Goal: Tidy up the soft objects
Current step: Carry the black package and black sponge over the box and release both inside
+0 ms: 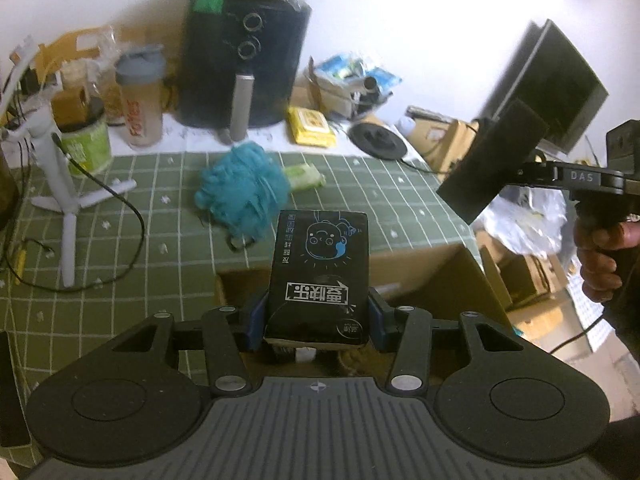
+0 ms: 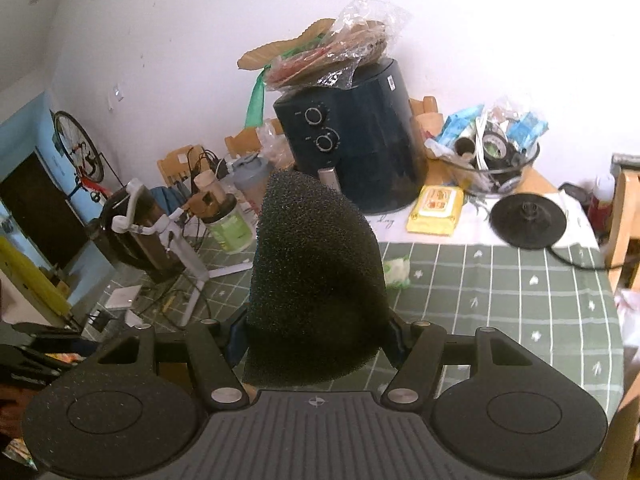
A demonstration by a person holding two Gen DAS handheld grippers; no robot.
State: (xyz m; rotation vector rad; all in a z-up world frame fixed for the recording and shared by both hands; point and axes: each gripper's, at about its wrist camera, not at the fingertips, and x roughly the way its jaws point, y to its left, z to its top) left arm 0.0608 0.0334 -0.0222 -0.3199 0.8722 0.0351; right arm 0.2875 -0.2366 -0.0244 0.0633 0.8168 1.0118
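Two grippers, each pinching a soft item above the green checked tablecloth (image 1: pixel 120 184).
Left gripper (image 1: pixel 318 316) clamps a black tissue pack (image 1: pixel 320 268) over the cardboard box (image 1: pixel 432 276); right gripper (image 2: pixel 316 340) squeezes a black sponge (image 2: pixel 316 272); a blue loofah (image 1: pixel 242 190) lies farther on the cloth.

The black sponge (image 2: pixel 316 276) looks rough and full of tiny holes. The black tissue pack (image 1: pixel 320 276) is smooth, shiny plastic. The blue bath puff (image 1: pixel 242 190) is fluffy net. The green checked tablecloth (image 1: pixel 140 184) looks like soft cloth. The air fryer (image 2: pixel 360 136) is dark, shiny plastic. The box (image 1: pixel 436 276) is plain brown cardboard.
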